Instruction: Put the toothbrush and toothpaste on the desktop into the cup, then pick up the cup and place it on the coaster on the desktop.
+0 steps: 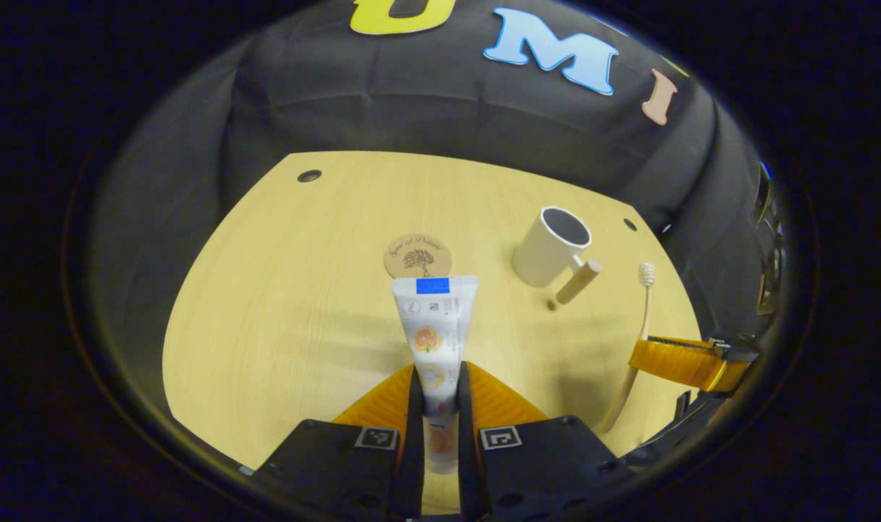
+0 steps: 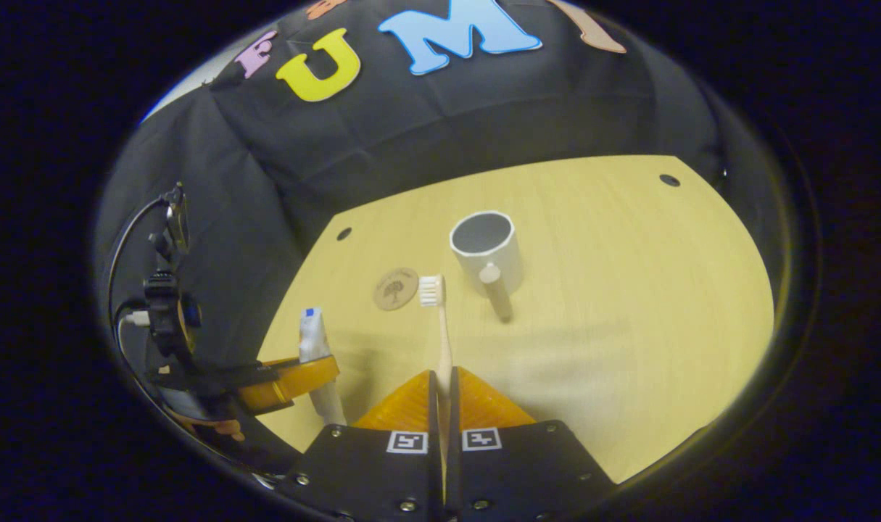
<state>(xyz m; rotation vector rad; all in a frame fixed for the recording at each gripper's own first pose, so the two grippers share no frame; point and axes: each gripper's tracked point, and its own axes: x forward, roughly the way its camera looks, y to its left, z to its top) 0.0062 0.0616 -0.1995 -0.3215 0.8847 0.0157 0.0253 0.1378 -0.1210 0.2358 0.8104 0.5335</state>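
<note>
Above the tabletop [image 1: 280,304], the left claw [image 1: 437,391] grips the toothpaste [image 1: 434,326] and the right claw [image 2: 442,391] grips the toothbrush [image 2: 440,326], near the cup [image 2: 487,250].

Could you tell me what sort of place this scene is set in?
Probably a staged recording booth, not a real bathroom: black cloth wall behind a bare wooden desktop, with only a cup, coaster, toothbrush and toothpaste as props.

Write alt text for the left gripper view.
The left gripper grips a toothpaste tube above a wooden desktop. Beyond it lie a round coaster and a white cup; at right, the right gripper holds a toothbrush.
</note>
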